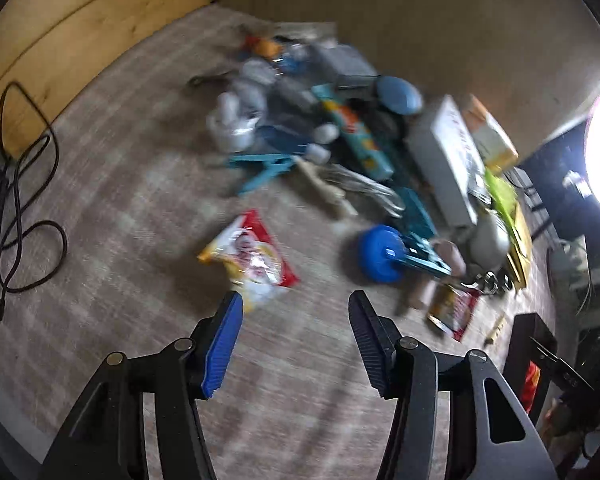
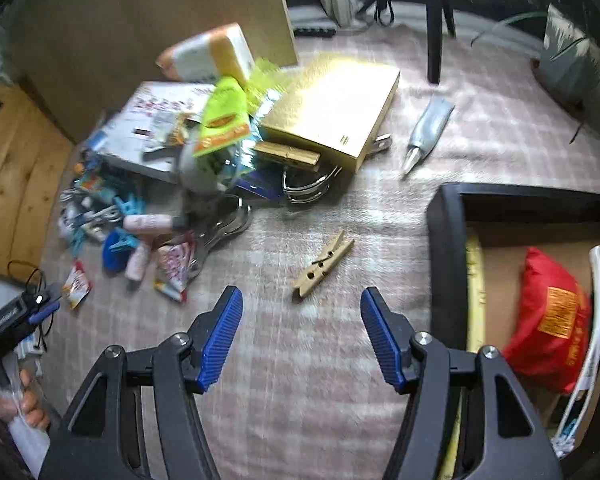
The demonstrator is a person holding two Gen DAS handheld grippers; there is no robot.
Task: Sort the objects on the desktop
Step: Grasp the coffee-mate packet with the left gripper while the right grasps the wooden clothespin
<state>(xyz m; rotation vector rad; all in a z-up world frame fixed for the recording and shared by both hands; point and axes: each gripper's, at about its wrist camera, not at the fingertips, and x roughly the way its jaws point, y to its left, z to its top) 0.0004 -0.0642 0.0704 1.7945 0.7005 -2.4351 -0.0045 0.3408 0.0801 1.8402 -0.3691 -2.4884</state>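
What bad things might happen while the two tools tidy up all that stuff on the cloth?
1. The pile is heaped up, with the gold box resting on other items; pulling one out may topple the rest.
2. The black cable lies looped on the cloth and might snag a passing tool.
3. The wooden clothespin is thin and flat, so the open right tool may slip off it.

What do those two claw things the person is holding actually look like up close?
Each gripper is a black, angular plastic frame with cut-out slots and silver pivot pins. The left gripper has one bright blue ribbed pad; its other finger shows a dark ribbed face. The right gripper carries blue ribbed pads on both fingers. No cables or markings show on them up close, and no sleeve is visible.
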